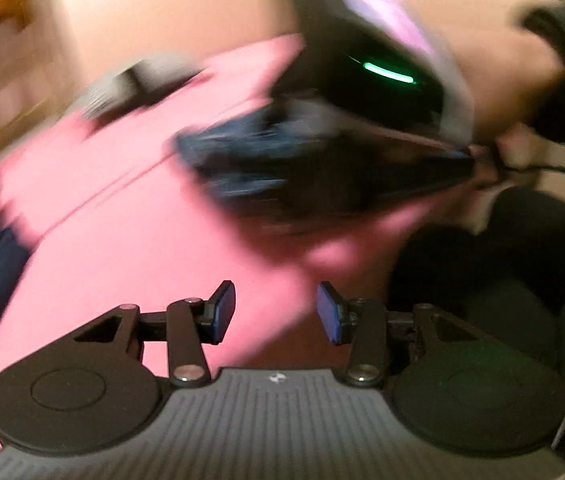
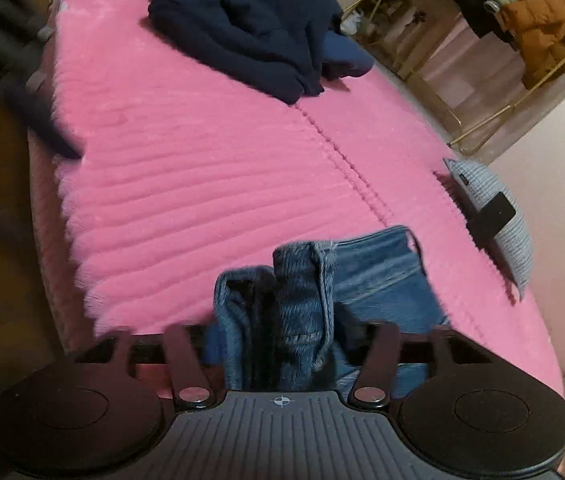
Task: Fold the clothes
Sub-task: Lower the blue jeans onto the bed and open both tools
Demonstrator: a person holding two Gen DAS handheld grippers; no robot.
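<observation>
Fuzzy ribbed pink blanket [image 2: 202, 184], faded denim jeans [image 2: 382, 276]

The right tool [image 2: 278, 344] is clamped on a bunched fold of faded blue denim jeans [image 2: 302, 308], the cloth rising in thick ridges between its black arms and hiding the fingertips. The rest of the denim lies flat just beyond, on a ribbed pink plush bed cover [image 2: 186, 184]. At the far end of the bed sits a crumpled dark navy sweater [image 2: 250, 24]. A grey ribbed pillow [image 2: 498, 216] with a black tag rests at the bed's right edge. Beyond, an orange puffer jacket [image 2: 542, 28] hangs on a gold rack [image 2: 482, 128].
</observation>
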